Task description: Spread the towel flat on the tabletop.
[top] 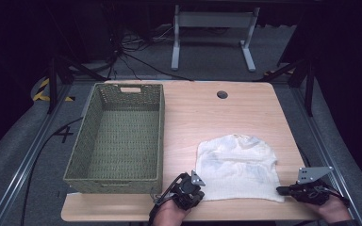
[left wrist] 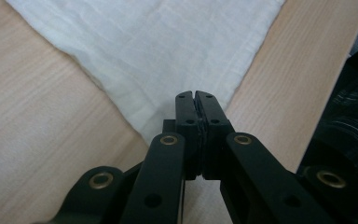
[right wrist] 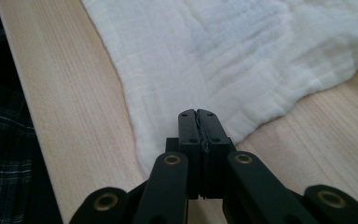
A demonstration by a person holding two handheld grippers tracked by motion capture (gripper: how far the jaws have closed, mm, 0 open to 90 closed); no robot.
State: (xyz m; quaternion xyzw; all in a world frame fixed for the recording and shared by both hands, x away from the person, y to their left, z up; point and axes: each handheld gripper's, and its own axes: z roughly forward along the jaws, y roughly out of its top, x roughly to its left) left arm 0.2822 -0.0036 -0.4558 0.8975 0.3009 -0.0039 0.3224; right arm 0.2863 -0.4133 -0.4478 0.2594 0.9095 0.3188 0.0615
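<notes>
While no writing shows, both grippers — left (left wrist: 196,95), right (right wrist: 197,113) — pinch the cloth's (top: 238,165) corners.

Left tongs (top: 194,184) low at the near edge, held by the left hand (top: 172,212) rising from the bottom of the high view; jaws pressed together, tips angled forward and to the right; grey three-cornered plate on top. Right tongs (top: 283,189) held by the right hand (top: 333,211) at the near right corner; body lying level, tips pointing left; jaws closed flat against each other; plate uppermost.
</notes>
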